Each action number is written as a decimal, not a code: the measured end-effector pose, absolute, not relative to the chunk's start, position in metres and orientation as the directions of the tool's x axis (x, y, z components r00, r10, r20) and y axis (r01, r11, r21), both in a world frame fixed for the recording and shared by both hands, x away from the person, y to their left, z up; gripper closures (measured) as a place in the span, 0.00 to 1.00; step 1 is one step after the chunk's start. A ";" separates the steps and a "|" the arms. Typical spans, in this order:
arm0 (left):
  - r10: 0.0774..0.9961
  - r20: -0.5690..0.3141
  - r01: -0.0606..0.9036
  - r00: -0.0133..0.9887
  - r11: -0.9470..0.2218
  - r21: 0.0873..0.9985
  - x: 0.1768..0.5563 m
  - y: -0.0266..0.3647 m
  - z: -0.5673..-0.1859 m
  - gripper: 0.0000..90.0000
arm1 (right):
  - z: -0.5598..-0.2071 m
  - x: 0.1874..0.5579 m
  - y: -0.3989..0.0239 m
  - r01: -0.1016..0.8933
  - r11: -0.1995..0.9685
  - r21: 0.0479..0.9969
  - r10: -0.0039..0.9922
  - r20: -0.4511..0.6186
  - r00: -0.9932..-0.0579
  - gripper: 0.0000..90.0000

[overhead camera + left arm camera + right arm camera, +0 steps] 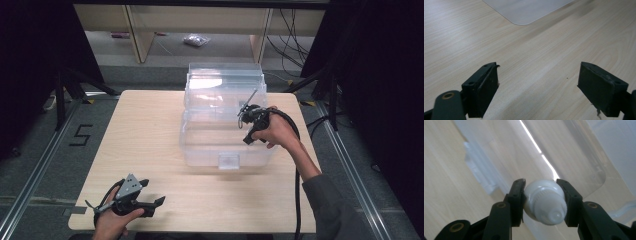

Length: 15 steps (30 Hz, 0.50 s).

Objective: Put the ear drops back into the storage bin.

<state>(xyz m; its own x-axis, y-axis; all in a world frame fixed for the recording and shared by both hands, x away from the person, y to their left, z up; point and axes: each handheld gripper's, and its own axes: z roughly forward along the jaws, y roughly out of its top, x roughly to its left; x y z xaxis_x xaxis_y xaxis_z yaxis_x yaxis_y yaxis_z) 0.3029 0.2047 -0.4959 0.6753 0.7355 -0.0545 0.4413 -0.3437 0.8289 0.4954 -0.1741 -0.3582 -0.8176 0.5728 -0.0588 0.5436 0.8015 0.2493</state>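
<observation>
A clear plastic storage box [230,150] stands at the middle-back of the light wooden table [150,130], its lid [225,80] tilted up behind it. My right gripper [245,120] hangs over the box's right side. In the right gripper view that gripper [540,182] is shut on a white bottle with a ribbed cap [545,203], the box's wall and latch [477,173] blurred beyond it. My left gripper [152,192] rests low near the table's front-left edge. Its jaws stand wide apart with nothing between them [537,85], and the box's rounded corner [524,10] lies ahead.
Black tape forming a "5" [80,135] marks the floor left of the table. Wooden furniture legs [137,35] and cables [292,40] stand behind the table, and black stand legs [65,90] flank its back corners. A small bag [196,40] lies on the floor.
</observation>
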 end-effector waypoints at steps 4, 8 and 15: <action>0.736 -0.057 0.442 0.674 -0.341 0.829 0.303 0.205 -0.496 0.18 | -0.369 0.508 -0.177 0.573 0.788 0.223 0.598 -0.057 -0.800 0.67; 0.736 -0.058 0.442 0.675 -0.340 0.830 0.303 0.205 -0.496 0.18 | -0.379 0.519 -0.177 0.607 0.770 0.199 0.627 -0.053 -0.777 0.67; 0.736 -0.056 0.442 0.675 -0.342 0.829 0.303 0.205 -0.496 0.18 | -0.395 0.533 -0.178 0.629 0.762 0.153 0.642 -0.053 -0.765 0.67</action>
